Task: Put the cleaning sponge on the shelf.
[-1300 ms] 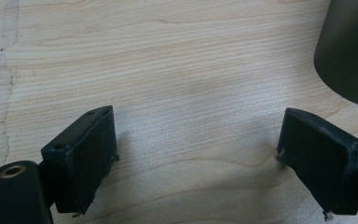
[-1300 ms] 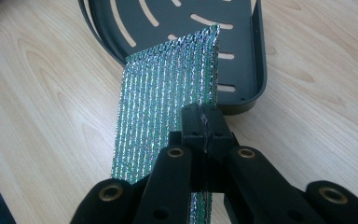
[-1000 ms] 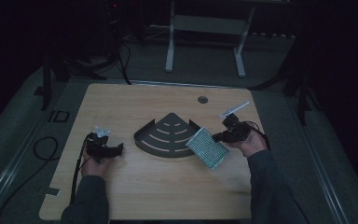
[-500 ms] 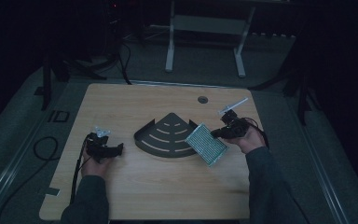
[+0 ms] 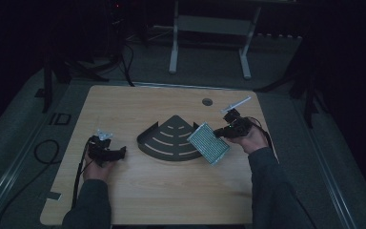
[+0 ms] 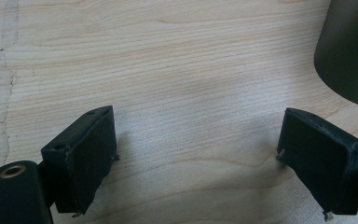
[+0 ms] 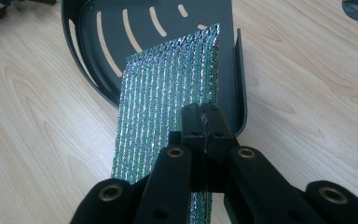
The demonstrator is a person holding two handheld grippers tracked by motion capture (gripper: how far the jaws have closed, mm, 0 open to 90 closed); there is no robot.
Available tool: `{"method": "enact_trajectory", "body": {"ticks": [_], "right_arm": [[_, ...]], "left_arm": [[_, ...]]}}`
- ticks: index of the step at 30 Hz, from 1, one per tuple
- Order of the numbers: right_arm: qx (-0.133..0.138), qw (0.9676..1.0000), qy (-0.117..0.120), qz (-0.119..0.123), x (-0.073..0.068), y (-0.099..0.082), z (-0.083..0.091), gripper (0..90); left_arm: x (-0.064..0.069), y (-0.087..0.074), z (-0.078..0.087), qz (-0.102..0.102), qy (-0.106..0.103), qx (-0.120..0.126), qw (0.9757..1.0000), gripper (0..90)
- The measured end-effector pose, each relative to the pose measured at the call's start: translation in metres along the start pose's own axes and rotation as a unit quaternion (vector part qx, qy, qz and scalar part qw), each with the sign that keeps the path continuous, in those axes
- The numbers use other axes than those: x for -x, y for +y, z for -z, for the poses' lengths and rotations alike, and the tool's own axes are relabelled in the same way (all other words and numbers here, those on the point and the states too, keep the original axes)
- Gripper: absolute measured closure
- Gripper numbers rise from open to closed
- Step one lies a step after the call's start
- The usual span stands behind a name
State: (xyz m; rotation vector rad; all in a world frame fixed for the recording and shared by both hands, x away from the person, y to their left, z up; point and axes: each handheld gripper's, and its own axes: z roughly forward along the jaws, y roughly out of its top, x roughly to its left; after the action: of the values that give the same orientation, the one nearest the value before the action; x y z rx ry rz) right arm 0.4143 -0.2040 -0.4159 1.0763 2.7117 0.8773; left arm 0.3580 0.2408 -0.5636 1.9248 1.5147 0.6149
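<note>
The room around the table (image 5: 171,200) is dark, and in the high view the far floor and the stand behind it are hard to make out. The right gripper (image 7: 204,122) has its jaws pressed together on the near edge of a shiny foil pouch (image 7: 168,98); the jaws cover that edge, and the pouch's lower end is cut off at the bottom of the right gripper view. The pouch hangs tilted, its far end over the straight side wall of the dark fan-shaped tray (image 5: 164,138); whether it touches the wall I cannot tell. In the high view the pouch (image 5: 208,143) hides the tray's right corner.

The left gripper (image 6: 198,154) stands with its jaws wide apart and nothing between them, low over bare wood, well apart from the pouch. The tray's curved wall shows at the upper right of its view, cut off by the frame. Bare wood lies along the table's near edge and between the left gripper (image 5: 106,151) and the tray.
</note>
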Motion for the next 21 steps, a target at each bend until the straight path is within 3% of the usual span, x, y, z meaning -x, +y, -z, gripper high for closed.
{"method": "enact_trajectory", "body": {"ticks": [21], "right_arm": [[0.005, 1.0, -0.003, 0.008, 0.006, 0.014, -0.009, 89.6]], "left_arm": [[0.0, 0.0, 0.0, 0.0, 0.0, 0.0, 1.0, 11.9]]}}
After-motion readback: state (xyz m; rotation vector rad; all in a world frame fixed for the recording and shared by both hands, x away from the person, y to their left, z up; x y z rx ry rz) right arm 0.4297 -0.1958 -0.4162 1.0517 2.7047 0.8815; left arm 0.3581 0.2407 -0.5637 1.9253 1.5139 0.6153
